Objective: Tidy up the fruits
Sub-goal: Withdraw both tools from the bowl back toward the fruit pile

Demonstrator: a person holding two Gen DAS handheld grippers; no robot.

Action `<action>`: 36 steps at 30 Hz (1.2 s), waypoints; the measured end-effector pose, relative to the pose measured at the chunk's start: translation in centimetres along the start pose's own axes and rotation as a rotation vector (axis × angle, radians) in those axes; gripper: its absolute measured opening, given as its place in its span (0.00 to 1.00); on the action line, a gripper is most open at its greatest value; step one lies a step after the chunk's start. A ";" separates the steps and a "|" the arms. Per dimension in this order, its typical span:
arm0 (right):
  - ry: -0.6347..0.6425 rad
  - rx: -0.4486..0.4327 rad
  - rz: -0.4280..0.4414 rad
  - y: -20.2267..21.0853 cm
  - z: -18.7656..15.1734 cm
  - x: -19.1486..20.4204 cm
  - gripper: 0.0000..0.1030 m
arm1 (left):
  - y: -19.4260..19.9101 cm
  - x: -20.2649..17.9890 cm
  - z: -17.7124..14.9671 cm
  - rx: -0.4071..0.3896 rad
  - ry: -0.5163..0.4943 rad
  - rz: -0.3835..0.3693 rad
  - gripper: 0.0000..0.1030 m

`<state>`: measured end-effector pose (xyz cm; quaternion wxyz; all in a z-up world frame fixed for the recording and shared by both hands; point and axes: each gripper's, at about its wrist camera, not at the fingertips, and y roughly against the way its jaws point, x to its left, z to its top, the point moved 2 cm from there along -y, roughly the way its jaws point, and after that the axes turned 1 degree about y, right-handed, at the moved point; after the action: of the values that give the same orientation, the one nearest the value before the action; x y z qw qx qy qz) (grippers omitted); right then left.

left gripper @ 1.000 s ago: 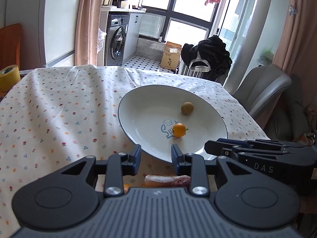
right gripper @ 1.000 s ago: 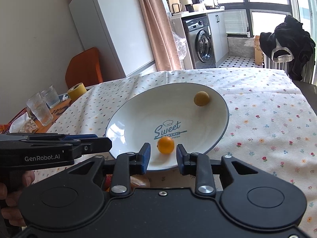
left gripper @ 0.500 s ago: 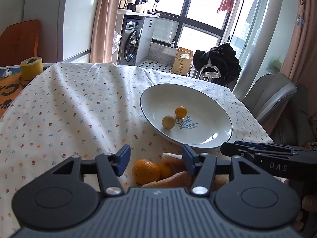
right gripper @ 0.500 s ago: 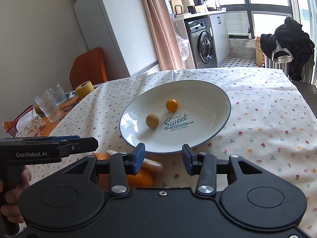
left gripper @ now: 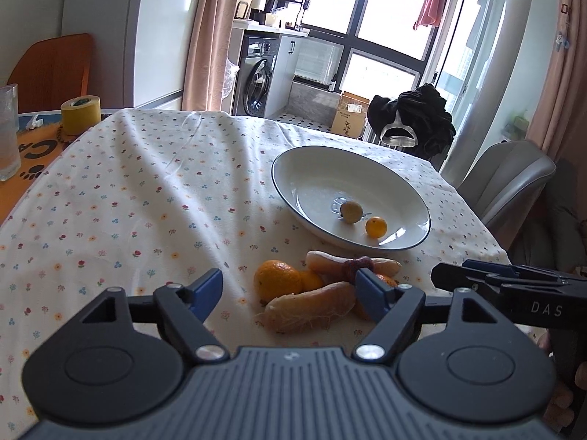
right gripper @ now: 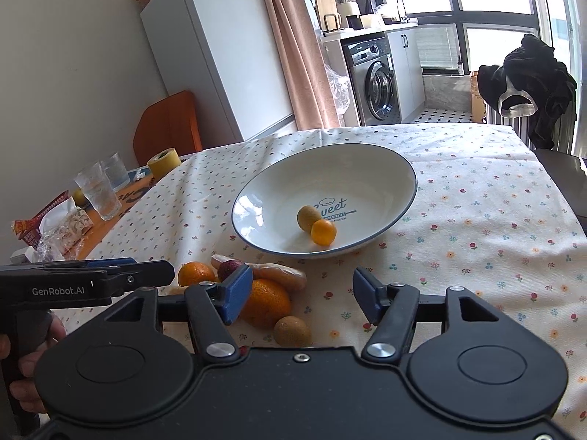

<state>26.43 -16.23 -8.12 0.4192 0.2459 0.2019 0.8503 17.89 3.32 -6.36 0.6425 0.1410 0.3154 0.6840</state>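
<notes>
A white plate [right gripper: 385, 168] with a dark blue rim sits on the flowered tablecloth [left gripper: 128, 190], toward the far right of the table. Two small fruits lie in it, touching or nearly so — a dull yellow-green ball [right gripper: 308, 217] and a small orange ball [right gripper: 323, 232] — partly over the blue lettering printed in the plate.

On the cloth just near of the plate lies a loose pile of fruit. It includes a mandarin [left gripper: 278, 280], pale elongated pieces [left gripper: 312, 306] that look like small sweet potatoes, a dark red fruit [right gripper: 230, 268], a bigger orange [right gripper: 268, 302] and, nearest of all, a brown kiwi-like fruit [right gripper: 292, 331].

The left gripper [left gripper: 290, 289] hangs above the near edge of this pile. Its jaws are opening and stand wide; the fruit seen between its blue fingers [left gripper: 205, 293] lies on the cloth, not pinched. The right gripper [right gripper: 302, 293] is beside it on the right, jaws also opening, about half wide, and nothing is clamped — its left finger overlaps the bigger orange in view, though I cannot tell whether they touch.

At the far left, beyond the cloth's edge, stand a roll of yellow tape [left gripper: 80, 113] and drinking glasses [right gripper: 98, 190]. A hand [right gripper: 25, 366] shows on the left gripper's handle.
</notes>
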 end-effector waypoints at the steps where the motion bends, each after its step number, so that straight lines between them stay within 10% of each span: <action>1: 0.003 -0.004 -0.002 0.1 -0.1 0.0 0.69 | 0.0 -0.1 -0.2 0.005 0.001 0.007 0.82; 9: 0.024 -0.062 -0.017 1.9 -1.1 -0.2 1.00 | 0.9 -0.7 -1.5 -0.022 -0.001 0.029 0.89; 36: -0.022 -0.037 0.050 4.0 -3.8 -2.4 1.00 | 1.4 -3.9 -4.4 -0.004 -0.024 -0.031 0.88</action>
<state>23.02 -20.96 -9.59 0.4044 0.2524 0.1754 0.8614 14.66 -1.53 -7.99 0.6571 0.1431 0.3085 0.6727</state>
